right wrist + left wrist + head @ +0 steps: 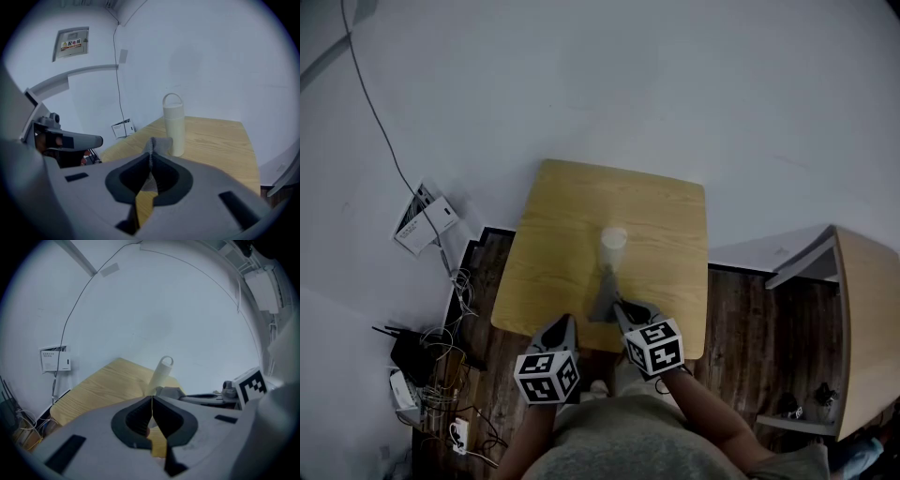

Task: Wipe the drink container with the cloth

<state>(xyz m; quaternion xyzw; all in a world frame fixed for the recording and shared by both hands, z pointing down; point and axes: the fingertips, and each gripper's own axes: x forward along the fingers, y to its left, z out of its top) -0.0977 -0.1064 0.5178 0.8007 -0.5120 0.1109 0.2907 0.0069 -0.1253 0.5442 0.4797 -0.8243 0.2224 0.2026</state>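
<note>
A white drink container (613, 240) with a loop handle stands upright near the middle of the wooden table (565, 230). A grey cloth (604, 298) lies just in front of it, toward me. My right gripper (624, 311) is shut on the near end of the cloth; the right gripper view shows the cloth (157, 145) pinched between the jaws of that gripper (150, 157), with the container (173, 124) close behind. My left gripper (565, 323) hovers at the table's front edge, left of the cloth. Its jaws (152, 399) are shut with nothing between them, and the container (161, 372) stands beyond.
A white box (425, 221) lies on the floor left of the table, with a cable running up the wall. Tangled cables and a black device (414, 355) sit at the lower left. A wooden cabinet (860, 328) stands to the right.
</note>
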